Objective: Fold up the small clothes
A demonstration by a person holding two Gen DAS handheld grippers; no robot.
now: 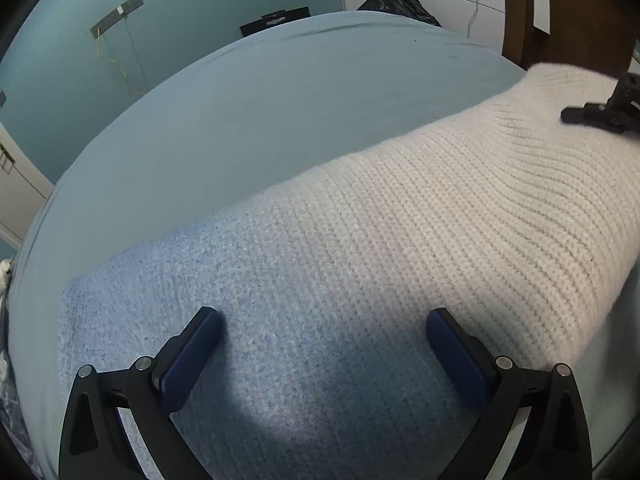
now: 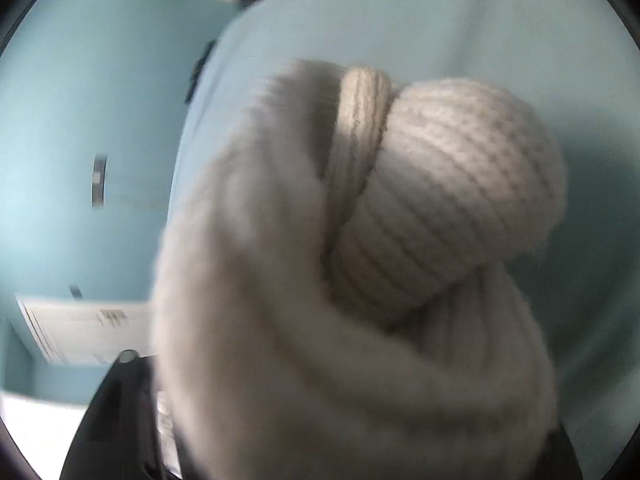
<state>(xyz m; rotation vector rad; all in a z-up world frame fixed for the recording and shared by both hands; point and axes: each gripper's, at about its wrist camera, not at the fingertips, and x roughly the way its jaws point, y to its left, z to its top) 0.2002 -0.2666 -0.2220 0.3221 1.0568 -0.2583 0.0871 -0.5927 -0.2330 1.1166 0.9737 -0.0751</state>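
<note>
1. The left gripper (image 1: 323, 326) is built from matte black linkage arms that fork into two fingers.
2. Each of its fingers (image 1: 188, 360) is faced with a dark blue pad of fine dotted texture.
3. Round silver screws (image 1: 86, 371) are set at the linkage joints, two on each side.
4. Triangular cut-outs are seen in the outer black arms.
5. Of the right gripper (image 1: 600, 114), only black frame parts are shown, with one silver screw (image 2: 127, 357) at a joint.

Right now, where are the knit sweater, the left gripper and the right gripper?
knit sweater (image 1: 400, 216): left wrist view, flat cream knit.
left gripper (image 1: 322, 322): left wrist view, midway between fingertips.
right gripper (image 1: 600, 114): left wrist view, black finger over the sweater.
</note>
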